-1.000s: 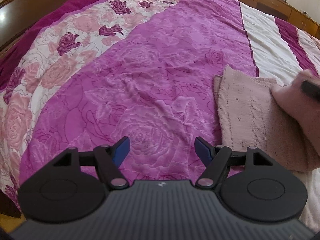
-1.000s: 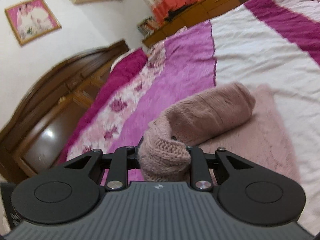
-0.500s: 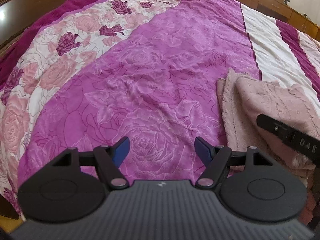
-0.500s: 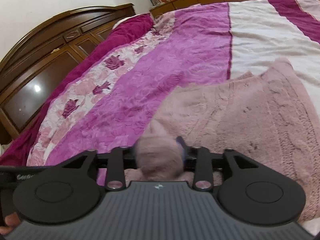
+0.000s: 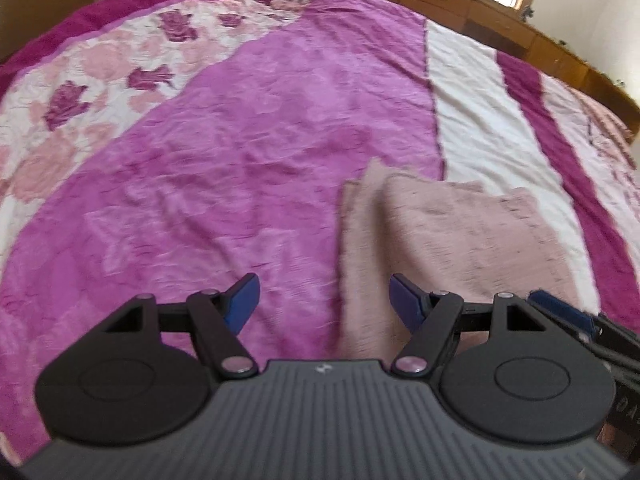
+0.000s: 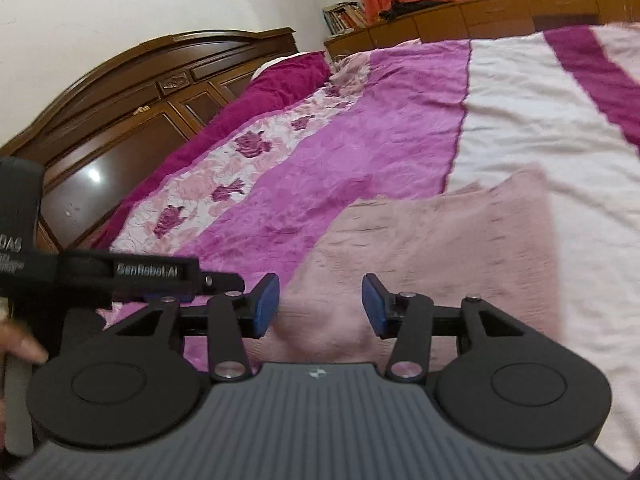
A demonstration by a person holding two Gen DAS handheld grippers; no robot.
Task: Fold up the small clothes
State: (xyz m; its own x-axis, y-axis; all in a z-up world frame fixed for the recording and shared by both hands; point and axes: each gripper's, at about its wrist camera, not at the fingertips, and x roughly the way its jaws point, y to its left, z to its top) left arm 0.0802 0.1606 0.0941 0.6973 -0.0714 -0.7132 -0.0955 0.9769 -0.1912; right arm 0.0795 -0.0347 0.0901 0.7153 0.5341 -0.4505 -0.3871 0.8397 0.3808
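A dusty-pink knit garment (image 5: 452,236) lies folded flat on the bed, across the seam between the magenta and white bands; it also shows in the right wrist view (image 6: 432,248). My left gripper (image 5: 323,303) is open and empty, low over the garment's near left edge. My right gripper (image 6: 320,305) is open and empty over the garment's near edge. The left gripper's body (image 6: 120,276) shows at the left of the right wrist view, and the right gripper's fingertip (image 5: 560,312) shows at the right of the left wrist view.
The bedspread (image 5: 248,152) has magenta, floral and white bands. A dark wooden headboard (image 6: 132,120) stands on the left, and low wooden cabinets (image 5: 480,12) run under the window beyond the bed.
My right gripper brought the held fold of the garment down onto the rest, then opened and let it go. My left gripper shifted right toward the garment's edge.
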